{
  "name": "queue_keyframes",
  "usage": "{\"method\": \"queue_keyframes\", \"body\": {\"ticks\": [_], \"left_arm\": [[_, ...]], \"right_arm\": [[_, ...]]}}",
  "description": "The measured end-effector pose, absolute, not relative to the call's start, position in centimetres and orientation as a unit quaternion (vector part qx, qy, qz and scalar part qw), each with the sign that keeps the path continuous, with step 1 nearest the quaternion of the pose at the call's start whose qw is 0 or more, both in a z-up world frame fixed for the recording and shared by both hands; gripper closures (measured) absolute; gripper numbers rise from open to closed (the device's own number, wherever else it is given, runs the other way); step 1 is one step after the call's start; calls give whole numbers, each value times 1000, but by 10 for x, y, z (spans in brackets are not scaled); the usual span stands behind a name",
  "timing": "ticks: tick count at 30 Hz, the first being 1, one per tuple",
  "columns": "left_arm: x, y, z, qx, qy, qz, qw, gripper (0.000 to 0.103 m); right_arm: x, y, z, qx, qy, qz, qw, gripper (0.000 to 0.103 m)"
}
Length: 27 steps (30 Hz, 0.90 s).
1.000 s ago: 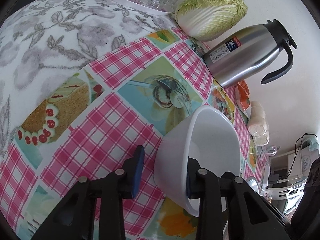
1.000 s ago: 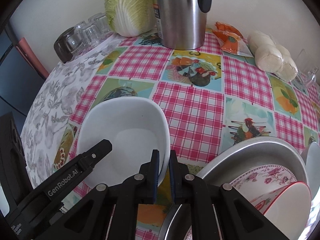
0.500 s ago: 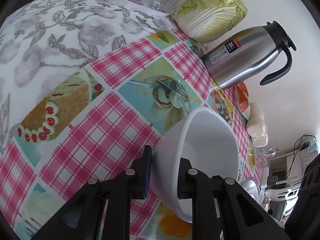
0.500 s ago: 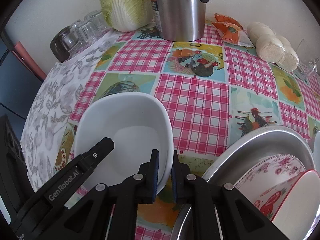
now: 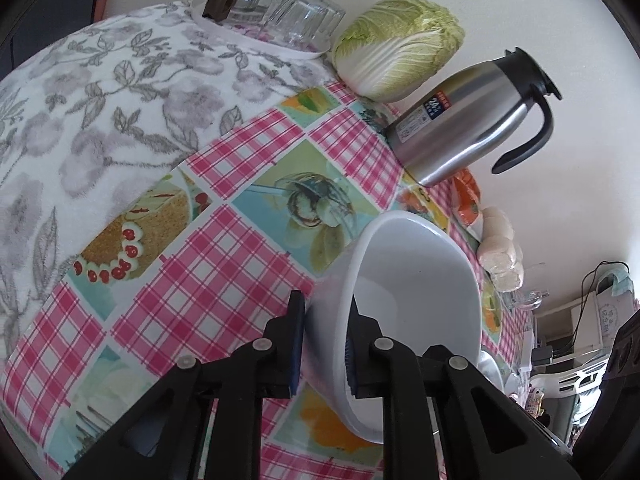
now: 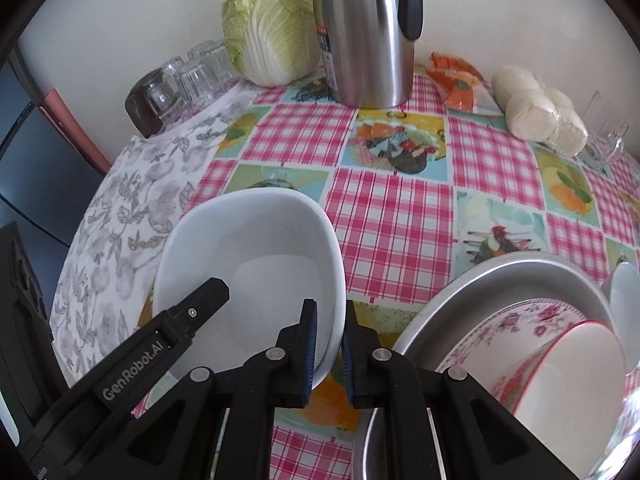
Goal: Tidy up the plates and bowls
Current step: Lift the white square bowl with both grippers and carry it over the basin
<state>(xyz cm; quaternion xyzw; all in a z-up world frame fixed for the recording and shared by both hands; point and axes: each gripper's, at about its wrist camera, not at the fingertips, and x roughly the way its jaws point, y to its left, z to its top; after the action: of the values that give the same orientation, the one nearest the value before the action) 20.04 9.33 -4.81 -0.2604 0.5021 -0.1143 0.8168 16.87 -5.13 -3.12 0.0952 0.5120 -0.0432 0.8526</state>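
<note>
A white bowl (image 5: 416, 280) is tilted just above the checked tablecloth, held from both sides. My left gripper (image 5: 324, 320) is shut on its left rim, one pad inside and one outside. My right gripper (image 6: 330, 320) is shut on the opposite rim of the same bowl (image 6: 256, 264). The right wrist view also shows one of the left gripper's fingers (image 6: 200, 300) reaching into the bowl. To the right sits a metal basin (image 6: 500, 272) holding a pink-flowered plate (image 6: 520, 312) and a red-rimmed bowl (image 6: 568, 364).
Along the wall stand a steel thermos jug (image 6: 360, 32), a cabbage (image 6: 272, 28) and upturned glasses (image 5: 280, 12) on a white tray. An orange packet (image 6: 456, 84), bagged buns (image 6: 540, 108) and a glass mug (image 6: 608, 136) lie at the back right. A grey floral cloth (image 5: 100, 92) covers the table's left part.
My left gripper has closed on the bowl's rim. The bowl has since risen a little off the cloth, with the right gripper still clamped on its other side.
</note>
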Motion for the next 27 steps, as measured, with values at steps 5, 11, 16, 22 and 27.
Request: {"method": "queue_keyframes", "body": {"ticks": [5,11,16,22,27], "left_arm": [[187,84,-23,-252,480,-123,831,85],[172,75,9,-237,450,-138,850,85],[155,65,35,-221,428,-148,864,85],[132,54,64,-203,400,-166,878,85],[117,36,80,-174,384,-184,888,85]], "right_arm": [[155,-59,-7,99,485,-44,868,90],[131,-68,20,105,451,-38,885,90],[110,-74,44,108,419,-36,901,90],[82,-86,67,131,387,-32,912,90],[57,-107,74,158,358,-33,919,90]]}}
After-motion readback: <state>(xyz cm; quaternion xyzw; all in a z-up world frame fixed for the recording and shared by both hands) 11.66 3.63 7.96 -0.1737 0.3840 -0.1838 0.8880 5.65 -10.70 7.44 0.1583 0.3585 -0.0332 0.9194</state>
